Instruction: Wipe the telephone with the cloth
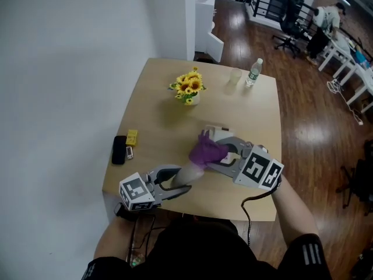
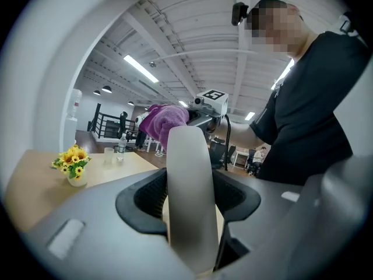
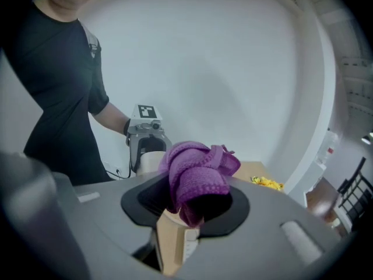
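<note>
Over the table's (image 1: 157, 121) near edge: handset (image 1: 187, 174) meets cloth (image 1: 207, 150)
Left gripper (image 1: 175, 182) clamped tight on the white handset, angling it upward, probably to present it for wiping; right gripper (image 1: 218, 155) closed on the bunched purple cloth, which touches the handset's far end. Telephone base (image 1: 217, 133) just behind. Vase (image 1: 191, 100) holds yellow flowers (image 1: 187, 85); bottle (image 1: 253, 72) and glass (image 1: 235, 75) at far edge, contents not discernible

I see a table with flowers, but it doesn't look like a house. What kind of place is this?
Most likely an open-plan office or workroom. Rolling office chairs and white desks stand beyond the wooden table, and long strip lights run across a high ceiling.
</note>
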`<state>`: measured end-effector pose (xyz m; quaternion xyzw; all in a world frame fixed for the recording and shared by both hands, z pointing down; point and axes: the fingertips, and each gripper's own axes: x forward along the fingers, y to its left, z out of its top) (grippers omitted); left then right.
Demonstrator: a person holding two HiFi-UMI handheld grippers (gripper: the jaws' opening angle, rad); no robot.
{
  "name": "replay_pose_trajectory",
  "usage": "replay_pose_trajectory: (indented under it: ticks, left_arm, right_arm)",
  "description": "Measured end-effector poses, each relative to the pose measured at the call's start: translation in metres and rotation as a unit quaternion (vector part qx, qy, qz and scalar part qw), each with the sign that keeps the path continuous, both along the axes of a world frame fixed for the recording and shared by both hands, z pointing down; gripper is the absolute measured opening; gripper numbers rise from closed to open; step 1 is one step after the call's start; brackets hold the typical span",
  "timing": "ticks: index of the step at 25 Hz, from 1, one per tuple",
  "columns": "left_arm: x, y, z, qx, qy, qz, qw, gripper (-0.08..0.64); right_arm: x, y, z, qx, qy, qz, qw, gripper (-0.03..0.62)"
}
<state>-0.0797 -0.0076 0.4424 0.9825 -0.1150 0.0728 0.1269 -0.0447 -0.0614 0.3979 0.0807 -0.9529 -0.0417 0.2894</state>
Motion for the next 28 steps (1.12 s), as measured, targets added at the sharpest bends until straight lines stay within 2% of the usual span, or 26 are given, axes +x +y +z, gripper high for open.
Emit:
replay_pose_trajectory:
  ticks: [3, 5, 7, 9, 11, 16, 19, 24, 26, 28]
  left_arm:
    - [-0.003, -0.003, -0.021, -0.031, 0.066, -0.004, 0.9973, 0.221]
    - [-0.006, -0.008, -0.038, -0.063, 0.126, -0.011, 0.9900, 0.221]
    - [-0.009, -0.012, -0.050, -0.101, 0.189, -0.009, 0.9767, 0.221]
    - [-0.012, -0.015, -0.060, -0.130, 0.244, -0.003, 0.9610, 0.221]
    - [-0.012, -0.017, -0.069, -0.145, 0.283, 0.002, 0.9483, 0.221]
    - [-0.007, -0.019, -0.077, -0.164, 0.333, 0.017, 0.9285, 0.219]
    - [-0.007, -0.020, -0.080, -0.169, 0.344, 0.017, 0.9235, 0.219]
    - [-0.015, -0.024, -0.086, -0.173, 0.371, 0.012, 0.9122, 0.219]
    - [-0.018, -0.024, -0.089, -0.172, 0.376, 0.012, 0.9105, 0.219]
    - [-0.017, -0.021, -0.091, -0.171, 0.376, 0.019, 0.9107, 0.219]
  right_arm:
    - [0.004, -0.017, 0.003, 0.006, -0.025, 0.055, 0.998, 0.138]
    - [0.011, -0.026, -0.002, 0.013, -0.057, 0.104, 0.993, 0.138]
    - [0.015, -0.027, -0.018, 0.011, -0.119, 0.140, 0.983, 0.138]
    - [0.014, -0.024, -0.039, 0.014, -0.177, 0.157, 0.971, 0.140]
    - [0.008, -0.021, -0.052, 0.024, -0.209, 0.161, 0.964, 0.140]
    - [-0.013, -0.002, -0.062, 0.042, -0.227, 0.123, 0.965, 0.138]
    - [-0.017, 0.012, -0.064, 0.038, -0.229, 0.092, 0.968, 0.135]
    - [-0.020, 0.045, -0.053, 0.053, -0.184, 0.027, 0.981, 0.135]
    - [-0.016, 0.050, -0.054, 0.055, -0.182, 0.025, 0.981, 0.135]
    - [-0.009, 0.039, -0.064, 0.053, -0.202, 0.062, 0.976, 0.135]
